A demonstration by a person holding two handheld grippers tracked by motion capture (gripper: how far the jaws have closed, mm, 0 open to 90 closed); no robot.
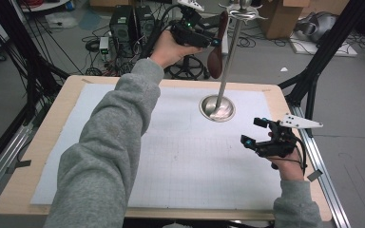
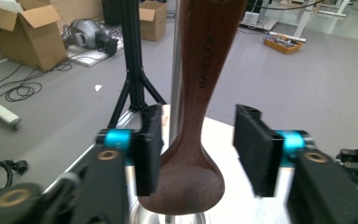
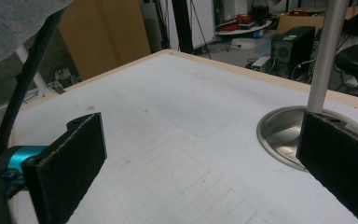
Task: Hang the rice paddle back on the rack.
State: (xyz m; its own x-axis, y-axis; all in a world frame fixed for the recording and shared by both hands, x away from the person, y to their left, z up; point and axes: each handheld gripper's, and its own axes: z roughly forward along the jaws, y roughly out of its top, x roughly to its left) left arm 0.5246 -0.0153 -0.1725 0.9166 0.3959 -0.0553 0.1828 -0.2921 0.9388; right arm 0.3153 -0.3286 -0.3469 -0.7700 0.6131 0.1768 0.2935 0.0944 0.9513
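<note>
A grey knit sleeve [image 1: 109, 142] reaches diagonally from the lower left across the tabletop [image 1: 52, 123], a pale wooden board with rounded corners overlaid by a white mat [image 1: 190, 156] printed with a faint grid. The left hand-held gripper [image 1: 208, 42] is raised beyond the far edge of the tabletop, and in the left gripper view its flat black jaws, faced with a coarse matte padding and mounted on blue anodised pivots, stand apart on either side of a dark wooden spoon [image 2: 196, 140]. The spoon hangs bowl down — smooth, reddish-brown, fine-grained, with small lettering stamped along its handle; its left edge lies against or just beside the left pad, while a clear gap separates it from the right one. It hangs beside the pole of a polished metal stand [image 1: 229, 61], whose slim upright tube rises from a round, shallow, mirror-bright base [image 1: 217, 108] resting on the mat and carries thin hooked arms at the top. Farther right, the right hand-held gripper [image 1: 255, 132] hovers low over the mat near the right edge — its jaws wide apart with nothing between them, a grey three-cornered plate on top.
</note>
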